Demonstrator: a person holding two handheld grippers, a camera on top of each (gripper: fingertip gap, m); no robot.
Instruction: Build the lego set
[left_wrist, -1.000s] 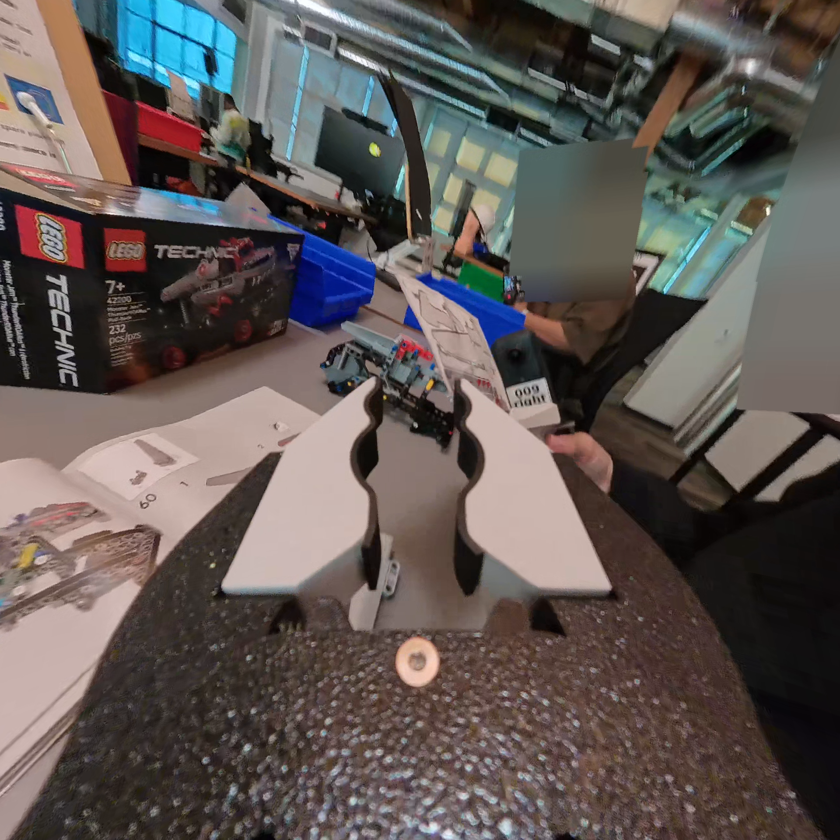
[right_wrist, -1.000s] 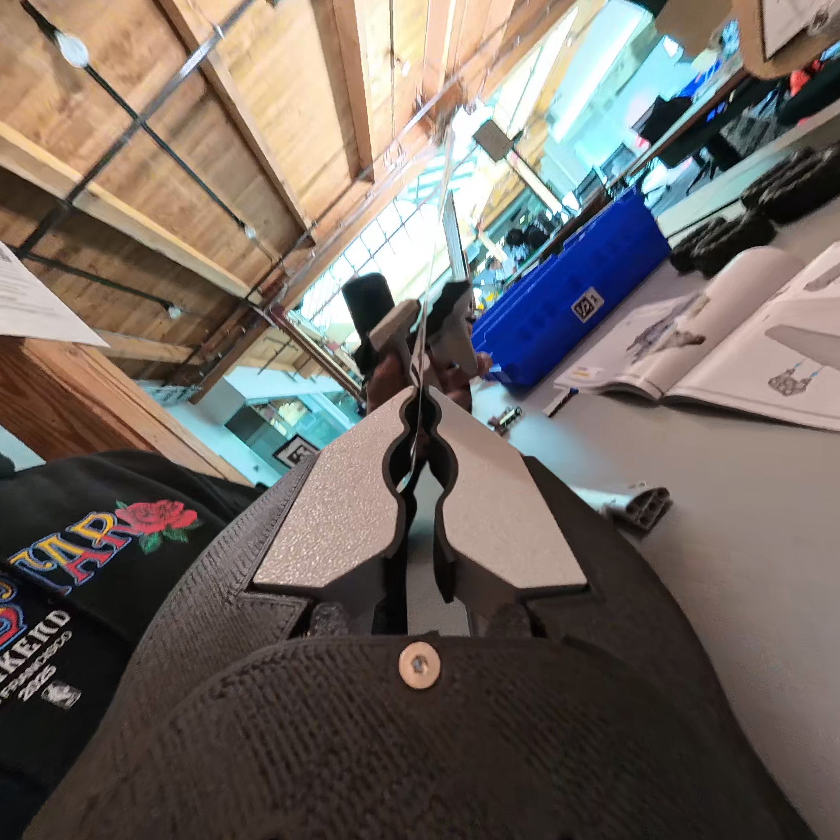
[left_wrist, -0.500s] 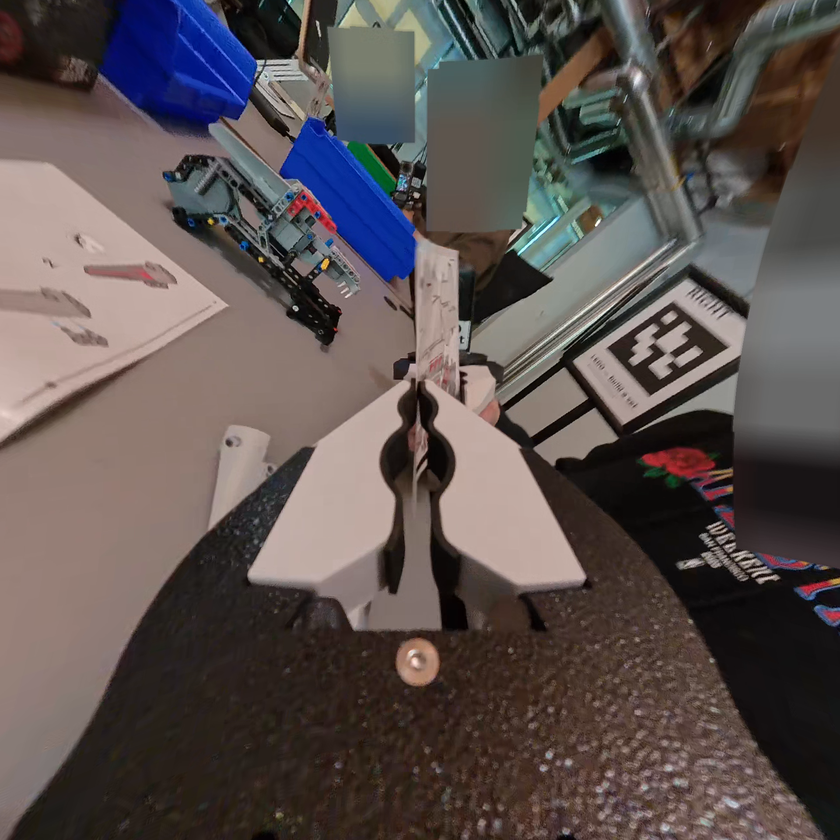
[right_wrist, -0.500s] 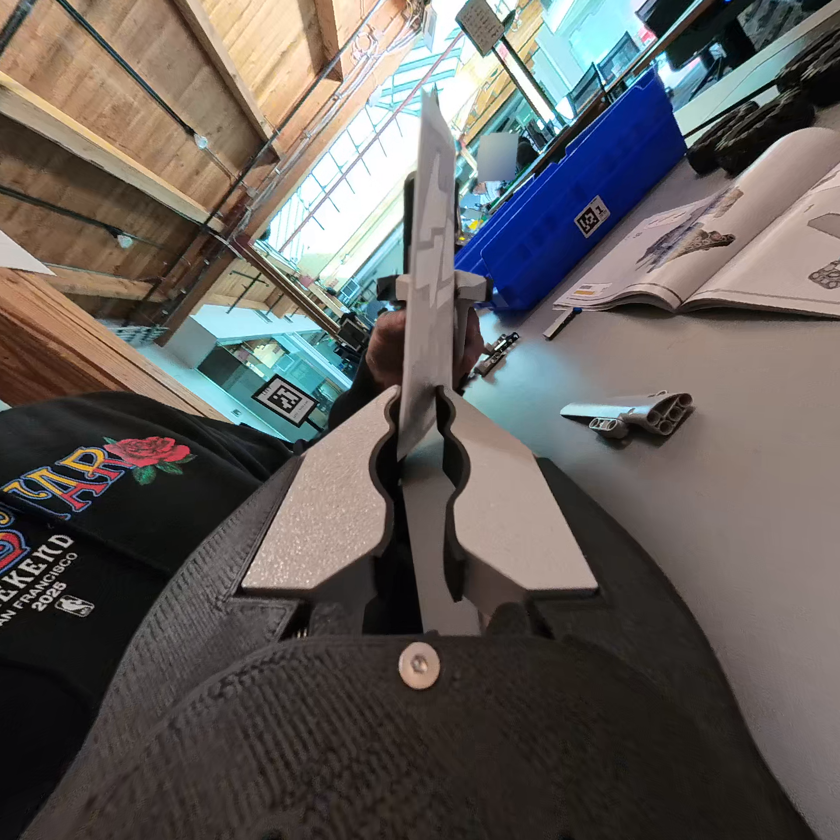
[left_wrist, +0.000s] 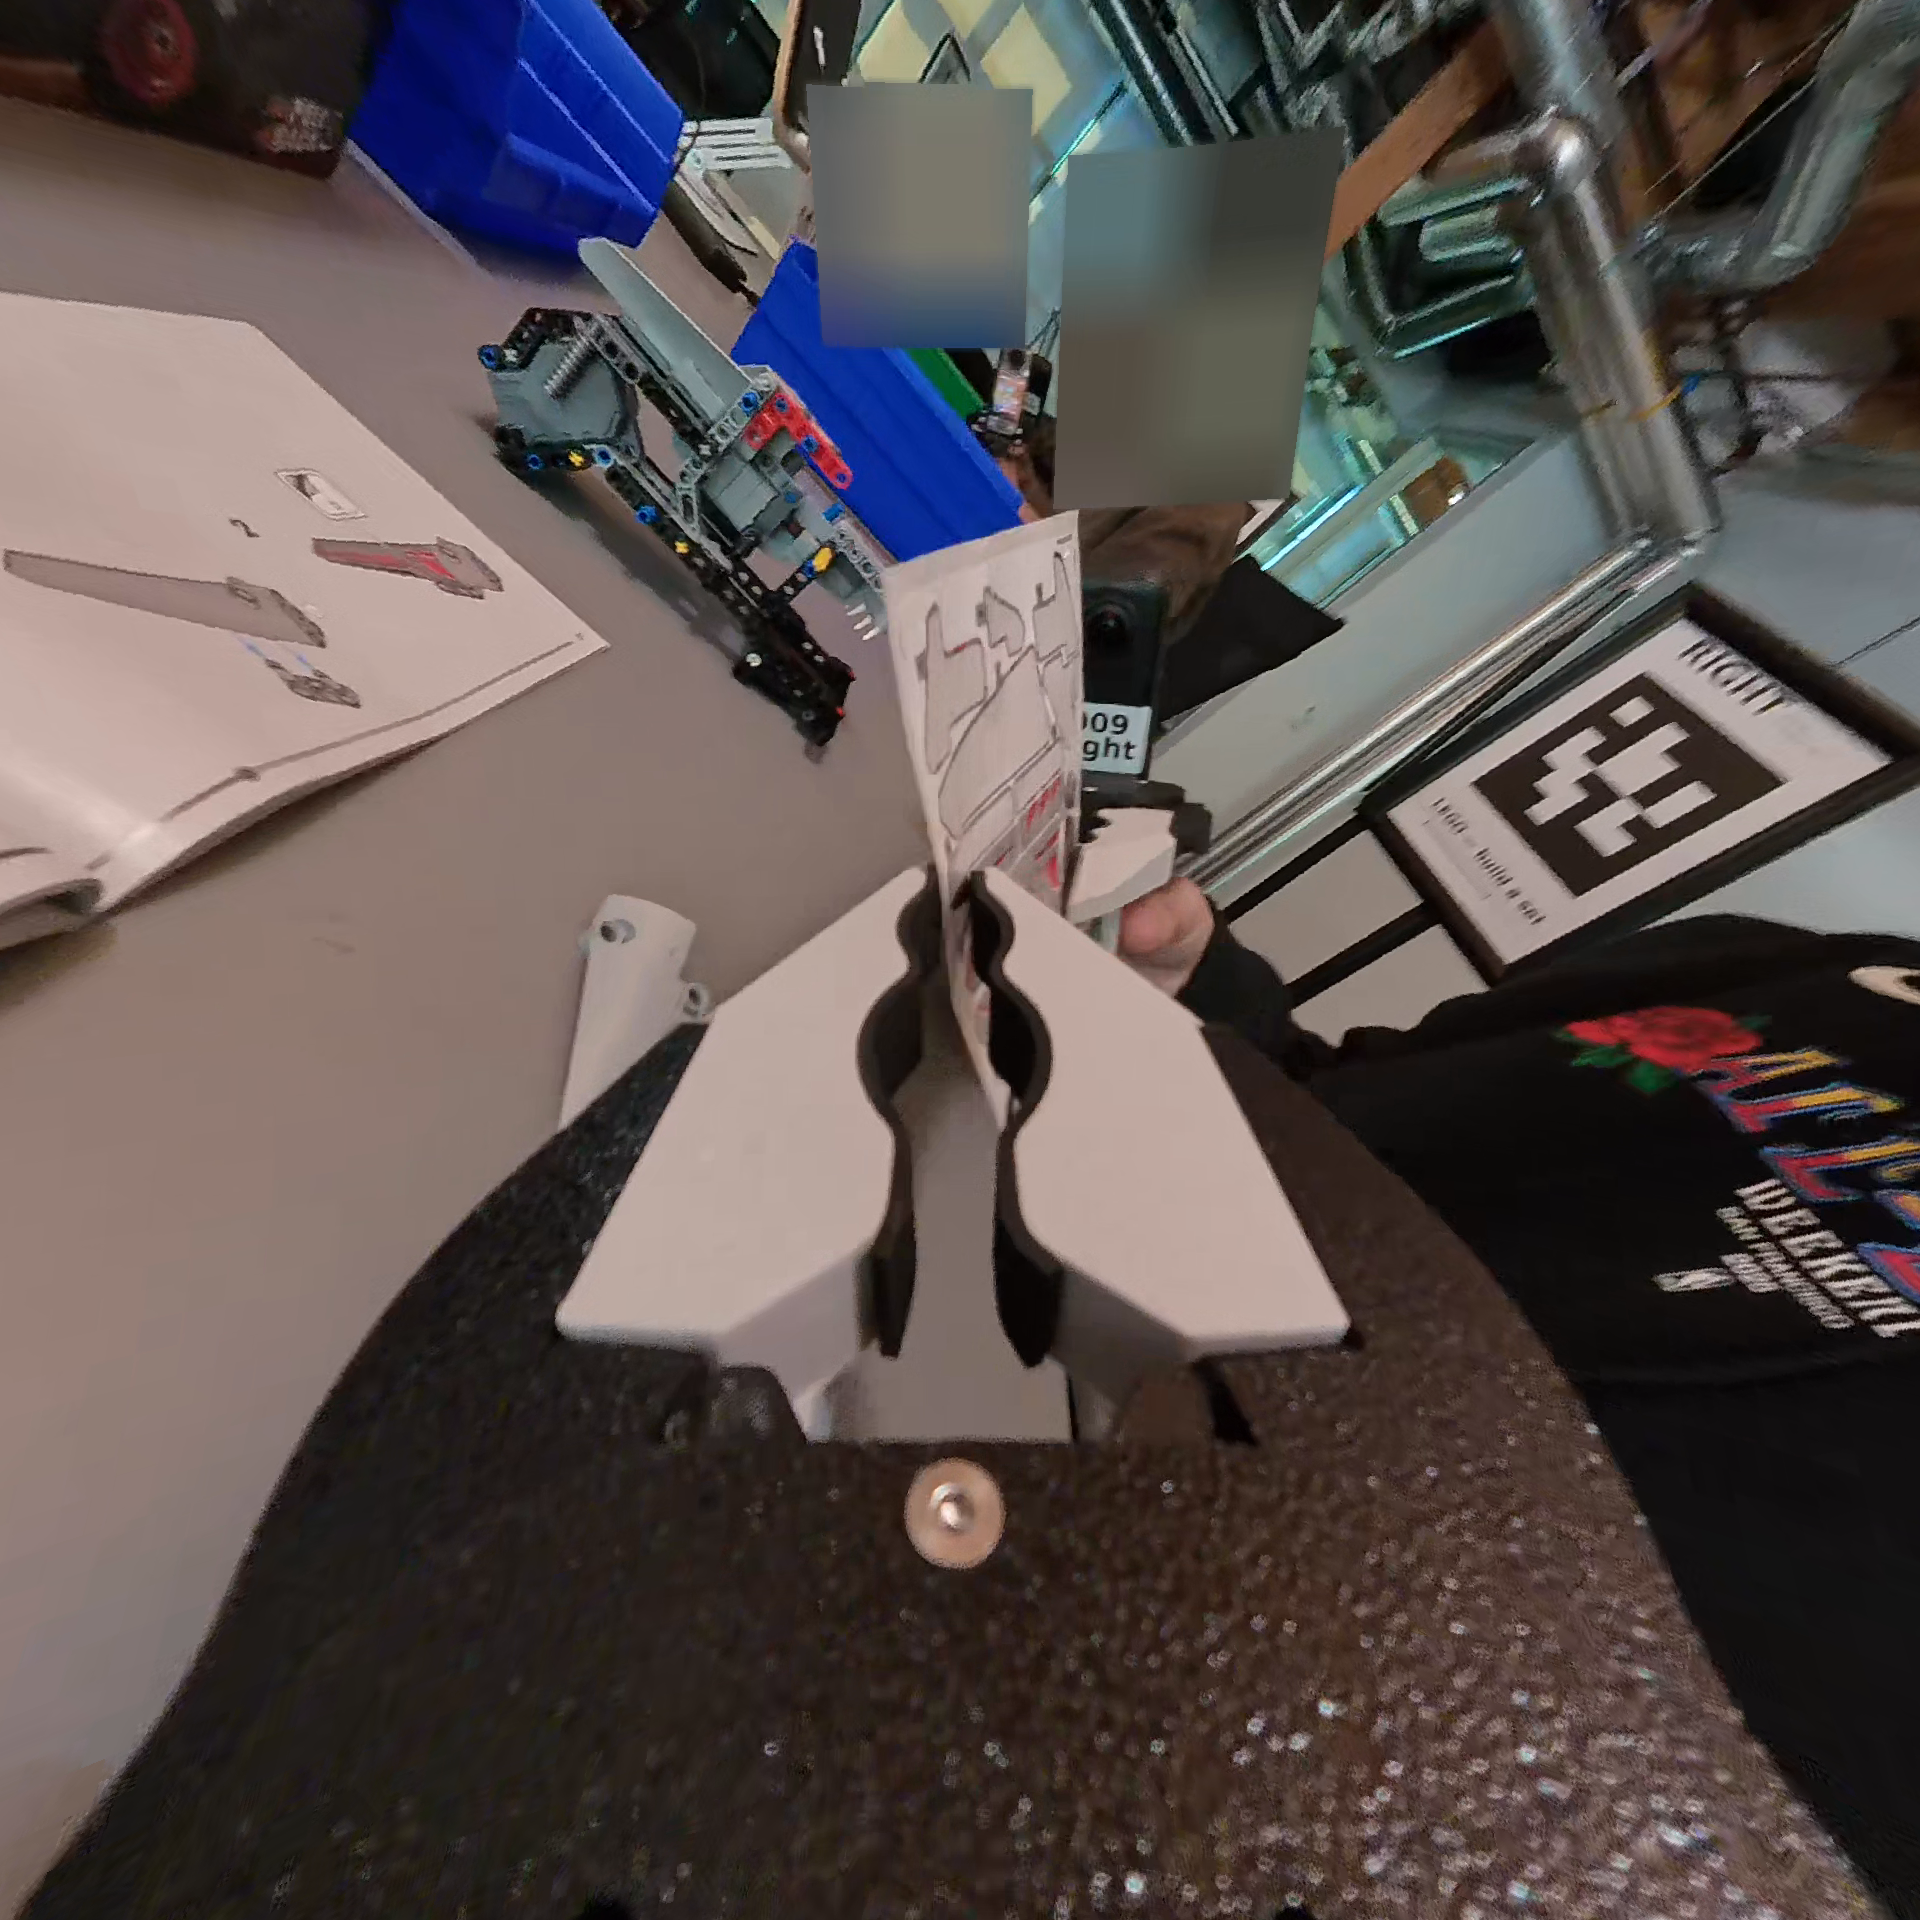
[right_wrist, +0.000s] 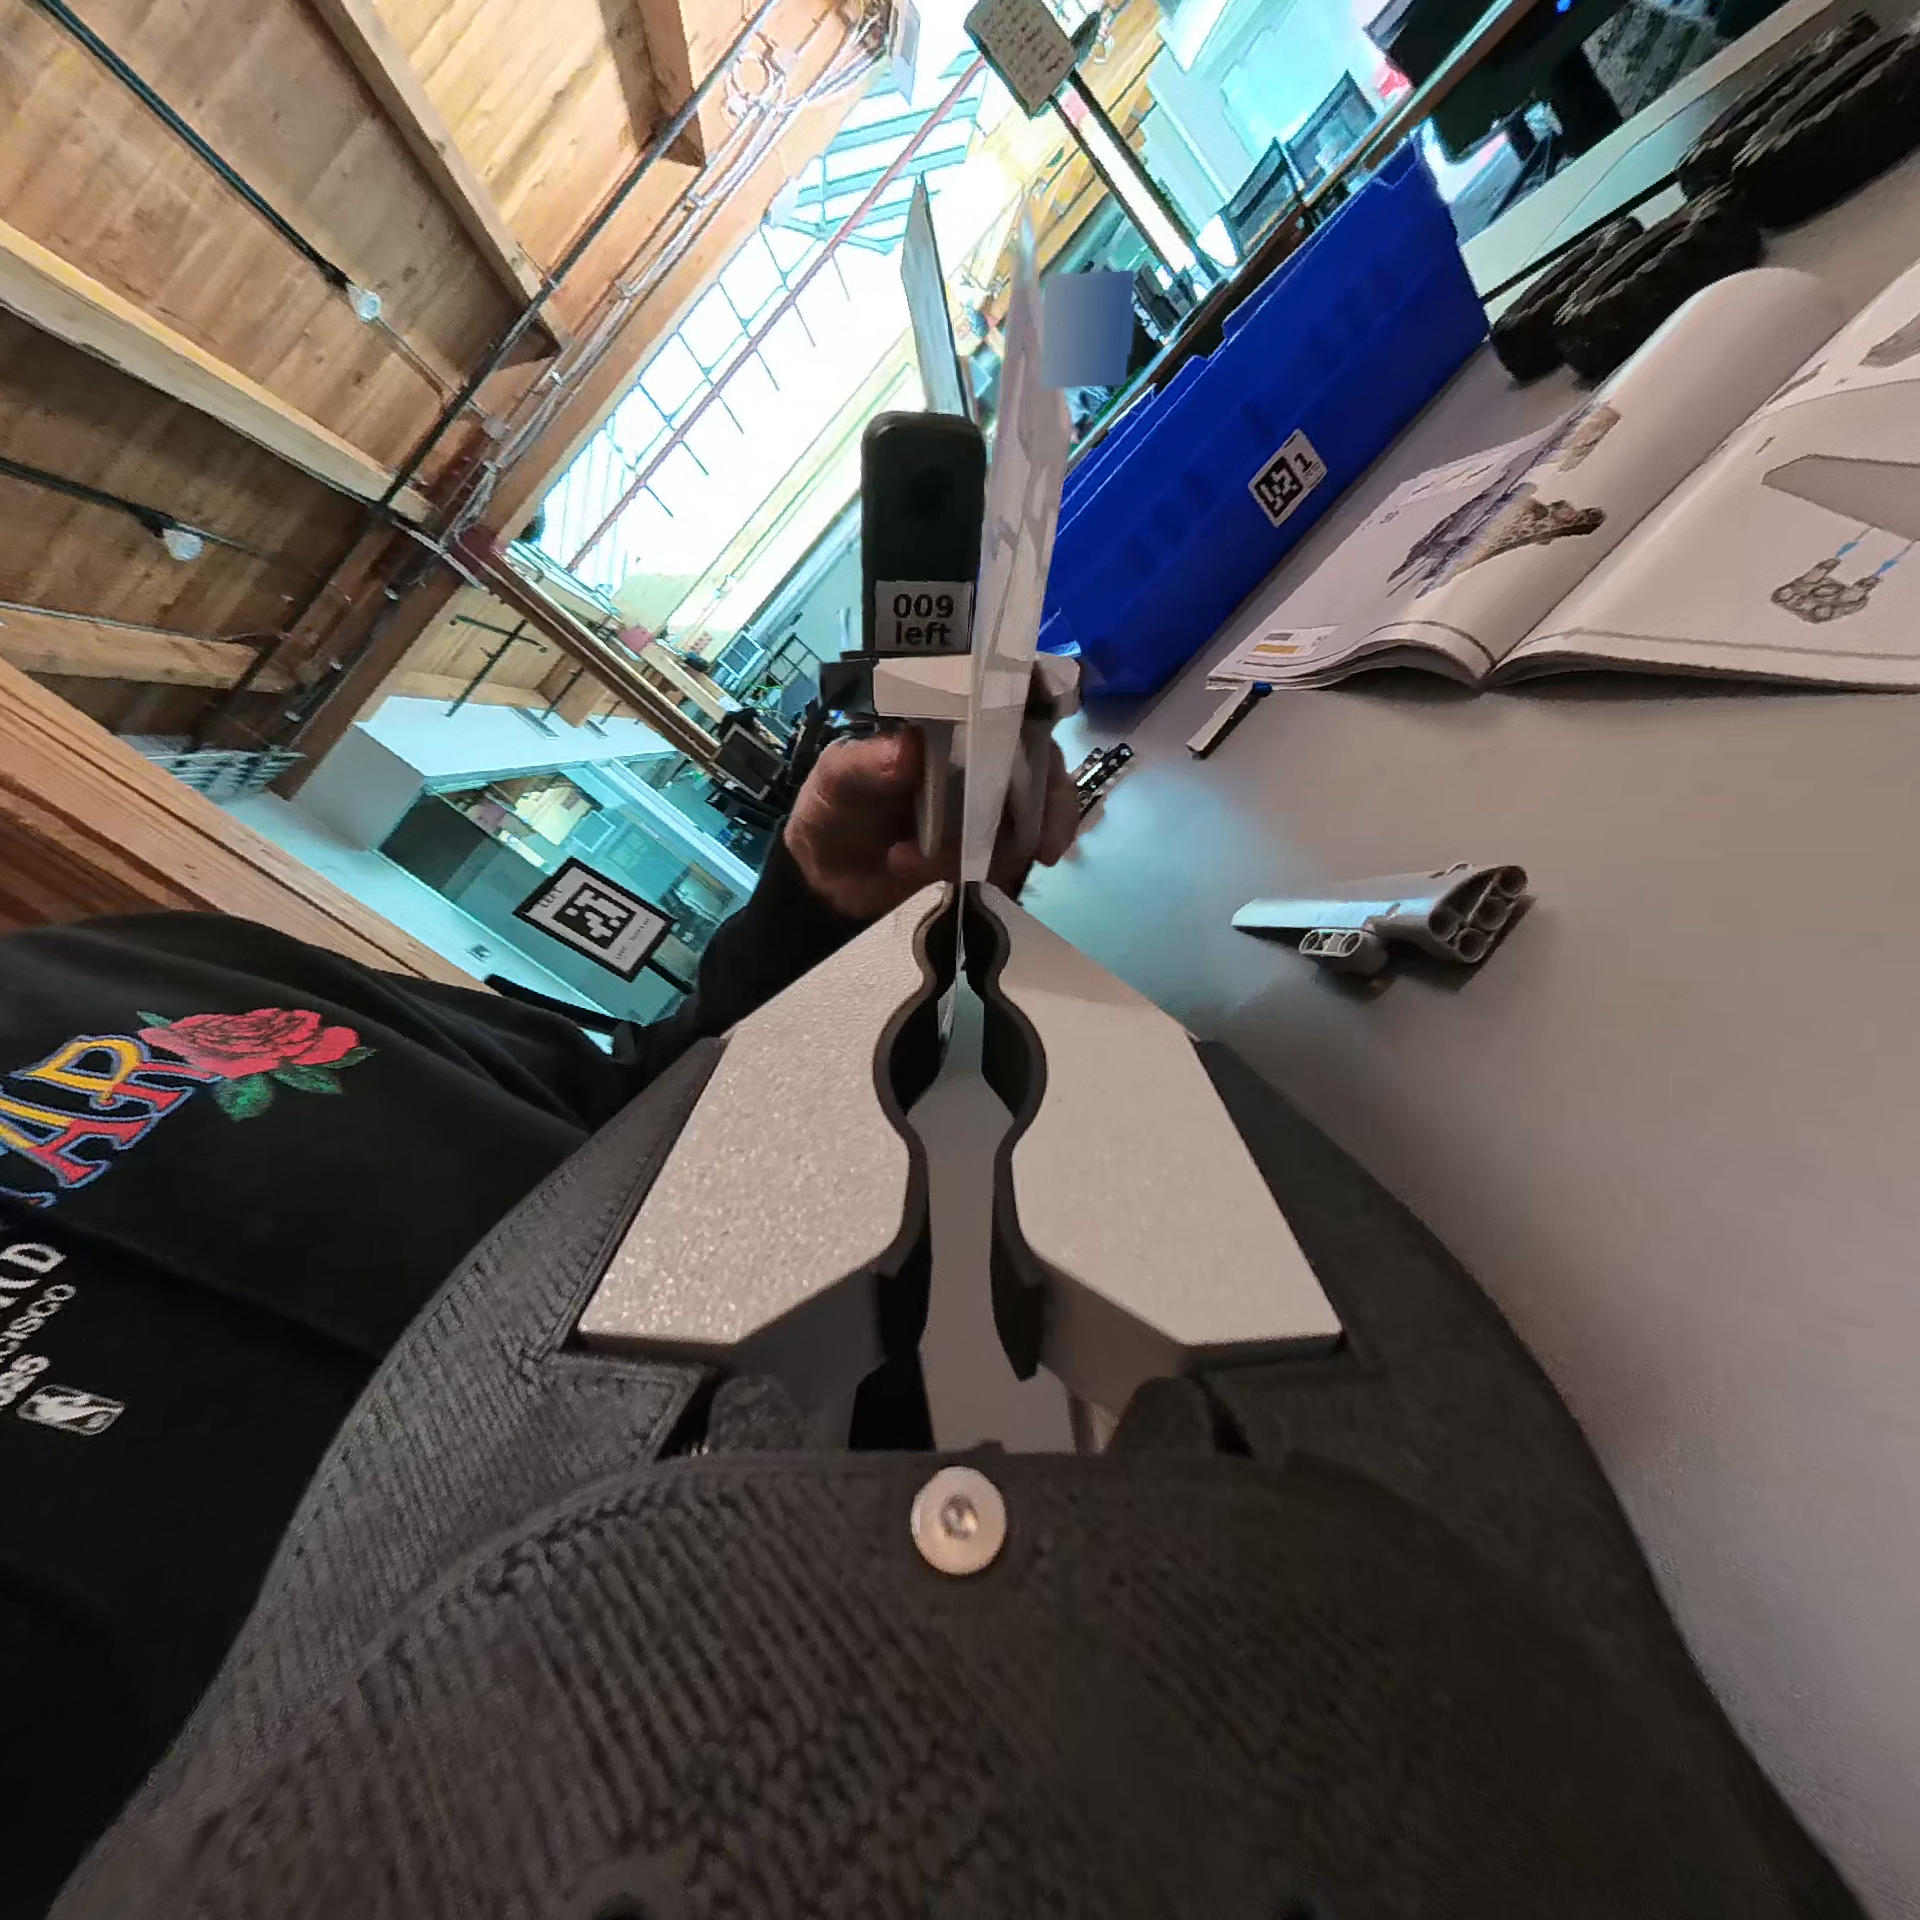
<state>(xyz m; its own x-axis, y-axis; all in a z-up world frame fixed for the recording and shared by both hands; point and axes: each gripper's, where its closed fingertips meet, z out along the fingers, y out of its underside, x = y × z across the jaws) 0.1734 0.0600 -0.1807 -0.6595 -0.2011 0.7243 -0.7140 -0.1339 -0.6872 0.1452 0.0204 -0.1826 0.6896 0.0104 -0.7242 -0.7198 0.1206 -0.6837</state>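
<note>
A white sticker sheet (left_wrist: 992, 717) with grey and red shapes stands upright between my two grippers. My left gripper (left_wrist: 953, 891) is shut on its lower edge. My right gripper (right_wrist: 961, 902) is shut on the same sheet (right_wrist: 1013, 540), seen edge-on. Each gripper faces the other: the right one shows in the left wrist view (left_wrist: 1127, 857), the left one in the right wrist view (right_wrist: 977, 691). A part-built grey, black and red Lego model (left_wrist: 675, 488) lies on the grey table (left_wrist: 312, 1039). A loose grey panel piece (right_wrist: 1392, 920) lies on the table, partly hidden behind my left gripper (left_wrist: 623, 987).
An open instruction booklet (left_wrist: 208, 582) lies left of the model, and shows at the right in the right wrist view (right_wrist: 1662, 582). Blue bins (left_wrist: 520, 114) stand at the back (right_wrist: 1247, 488). Black tyres (right_wrist: 1662, 260) lie beyond the booklet. A person's black sweatshirt (left_wrist: 1662, 1195) is close by. The gap from one gripper's tips to the other's is roughly 6 cm.
My left gripper was open over the table, then swung right and shut on the sticker sheet. The sheet has since turned, showing its face to the left wrist view.
</note>
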